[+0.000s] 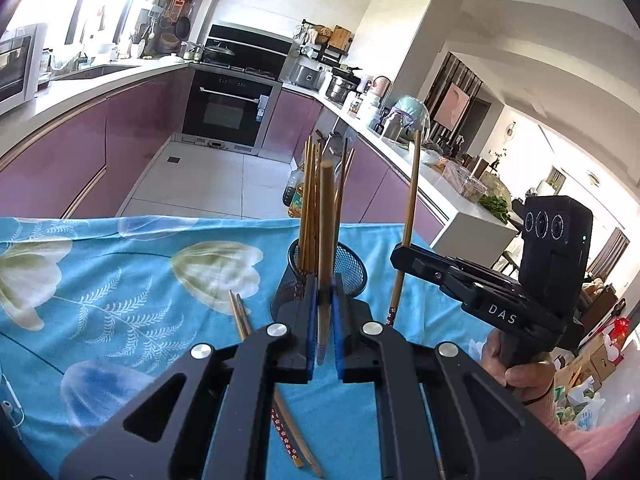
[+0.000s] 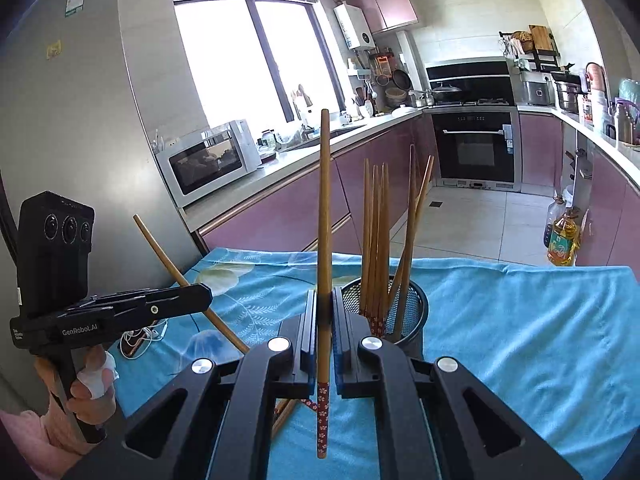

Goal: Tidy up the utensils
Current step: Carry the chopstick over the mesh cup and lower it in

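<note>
**Both grippers clamped, one chopstick apiece**

Closest to you, your left gripper (image 1: 323,316) is clenched on a single chopstick (image 1: 326,240), its blue pads pinching the shaft low down so the plain wooden end stands almost upright above the jaws. Your right gripper (image 2: 324,320) is doing the same job: jaws tight on another chopstick (image 2: 323,216), upright, with its red flower-patterned end hanging below the pads. Seen from the left camera, that right gripper (image 1: 400,254) sits off to the right with its stick rising tall; seen from the right camera, the left gripper (image 2: 206,294) holds its stick on a slant.

Under your grippers, a loose pair of chopsticks (image 1: 240,316) lies flat on the blue floral tablecloth (image 1: 120,280), running back toward the near edge of the table.

Just beyond the fingertips stands the black mesh holder (image 2: 408,304), well in from the table's edges. It's already carrying a good bunch of chopsticks (image 2: 376,240): most stand nearly upright together on its left side, patterned ends down, while a few lean off to the right.

Over by the table's left edge lies a phone with a white cable (image 2: 138,340). Past the far edge, on the floor, stands an oil bottle (image 2: 562,240).
</note>
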A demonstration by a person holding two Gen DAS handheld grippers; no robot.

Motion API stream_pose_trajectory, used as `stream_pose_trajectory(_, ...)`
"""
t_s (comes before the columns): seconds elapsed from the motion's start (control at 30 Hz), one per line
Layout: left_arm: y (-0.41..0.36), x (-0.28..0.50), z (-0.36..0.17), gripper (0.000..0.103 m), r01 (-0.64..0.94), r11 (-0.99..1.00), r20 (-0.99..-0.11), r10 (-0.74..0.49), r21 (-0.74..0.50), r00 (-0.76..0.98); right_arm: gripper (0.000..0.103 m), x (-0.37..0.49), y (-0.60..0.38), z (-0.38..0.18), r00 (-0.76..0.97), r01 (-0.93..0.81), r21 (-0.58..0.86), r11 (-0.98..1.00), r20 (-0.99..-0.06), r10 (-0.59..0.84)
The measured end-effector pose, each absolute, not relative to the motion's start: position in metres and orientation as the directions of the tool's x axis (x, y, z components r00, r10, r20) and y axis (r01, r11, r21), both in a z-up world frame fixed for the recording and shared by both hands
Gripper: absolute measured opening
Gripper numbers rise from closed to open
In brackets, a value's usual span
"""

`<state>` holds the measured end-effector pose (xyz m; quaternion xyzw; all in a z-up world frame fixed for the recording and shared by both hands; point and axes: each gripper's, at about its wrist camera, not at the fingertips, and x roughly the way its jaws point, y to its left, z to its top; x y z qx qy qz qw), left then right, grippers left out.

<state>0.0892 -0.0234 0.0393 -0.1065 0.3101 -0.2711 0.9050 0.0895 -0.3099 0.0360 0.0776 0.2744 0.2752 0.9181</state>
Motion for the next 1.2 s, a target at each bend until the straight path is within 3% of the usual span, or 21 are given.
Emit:
stream_pose_trajectory(0.8, -0.045, 0.116, 0.111, 0.007, 0.479, 0.812, -0.381, -0.58, -0.332, 0.72, 0.006, 0.127, -0.316, 0.071, 0.754, -0.454, 0.285, 0.844, -0.382, 0.535)
stream_pose_trajectory(1.2, -0.062, 0.149, 0.1, 0.007, 0.458, 0.834, -0.433, -0.551, -0.308, 0.713, 0.006, 0.151, -0.314, 0.057, 0.771, -0.404, 0.29, 0.868, -0.402, 0.493)
